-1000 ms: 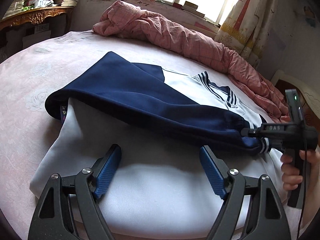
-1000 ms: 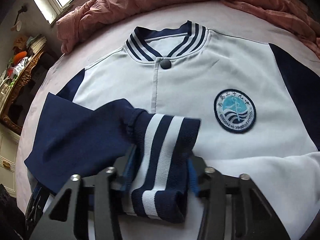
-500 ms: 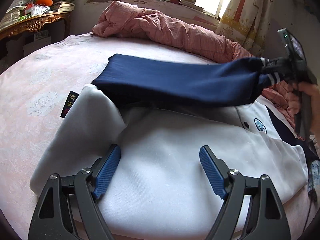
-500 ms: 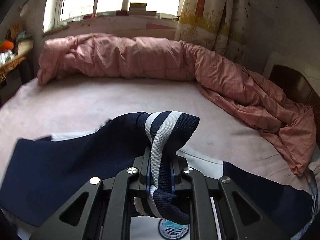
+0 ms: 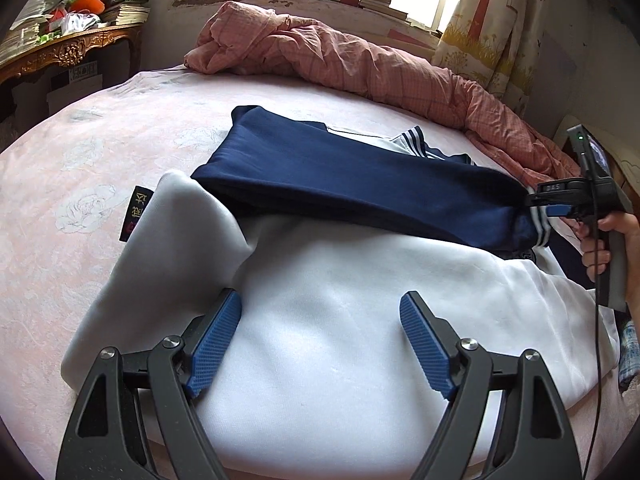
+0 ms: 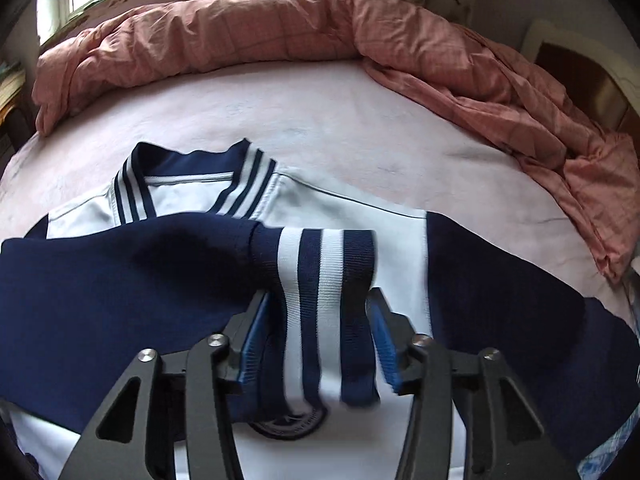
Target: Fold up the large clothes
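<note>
A carved gilt side table (image 5: 68,50) piled with books stands left of the pink-sheeted bed (image 5: 80,152); a pink quilt (image 5: 360,68) lies under the window. The white-and-navy jacket (image 5: 340,320) lies flat, collar toward the quilt, its navy sleeve (image 5: 360,184) folded crosswise. A black hem label's (image 5: 136,214) writing is unreadable. The left gripper (image 5: 320,332) gapes empty. The right gripper (image 6: 316,340) has just been opening; the striped cuff (image 6: 320,280) sits between its fingers, unpinched.

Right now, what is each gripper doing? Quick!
Left gripper: open, empty, over the white jacket.
Right gripper: just been opening, striped cuff between its fingers, no longer squeezed.
</note>
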Tool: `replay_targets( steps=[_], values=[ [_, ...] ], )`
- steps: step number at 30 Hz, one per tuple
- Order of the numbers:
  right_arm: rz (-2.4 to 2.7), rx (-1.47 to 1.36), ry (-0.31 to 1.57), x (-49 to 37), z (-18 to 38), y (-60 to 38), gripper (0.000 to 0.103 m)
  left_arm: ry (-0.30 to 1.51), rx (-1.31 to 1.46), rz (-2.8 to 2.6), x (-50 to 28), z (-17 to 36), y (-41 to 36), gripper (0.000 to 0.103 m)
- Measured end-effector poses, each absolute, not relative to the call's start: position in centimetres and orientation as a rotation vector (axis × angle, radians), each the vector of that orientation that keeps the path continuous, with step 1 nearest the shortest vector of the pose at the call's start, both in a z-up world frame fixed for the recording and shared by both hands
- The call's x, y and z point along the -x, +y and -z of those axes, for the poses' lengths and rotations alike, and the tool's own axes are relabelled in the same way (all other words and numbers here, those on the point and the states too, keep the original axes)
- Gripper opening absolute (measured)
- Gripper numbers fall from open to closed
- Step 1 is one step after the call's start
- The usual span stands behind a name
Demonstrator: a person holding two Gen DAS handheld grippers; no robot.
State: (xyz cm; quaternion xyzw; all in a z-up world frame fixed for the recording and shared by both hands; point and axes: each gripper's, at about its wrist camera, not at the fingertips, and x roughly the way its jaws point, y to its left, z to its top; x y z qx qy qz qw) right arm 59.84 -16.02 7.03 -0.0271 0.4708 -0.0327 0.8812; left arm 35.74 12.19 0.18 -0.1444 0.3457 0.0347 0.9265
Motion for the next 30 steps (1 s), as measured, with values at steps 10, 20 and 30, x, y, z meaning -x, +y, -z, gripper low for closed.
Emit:
replay_targets(
  steps=[10,20,30],
  values=[
    [-0.023,0.003,0.962,-56.8,-6.2,-18.9,0.059,0.709,0.291,-0.071,-35.6,-0.1,12.1,0.081],
    [-0.057,-0.112,1.053,-58.0,-2.9,-19.1,0.043,0.718,0.277,-0.072,-35.6,-0.1,11.9,0.083],
    [-0.099,-0.138,1.026,-55.3,-5.2,-21.4,0.010,0.716,0.280,-0.070,-35.7,-0.1,11.9,0.083]
  ],
)
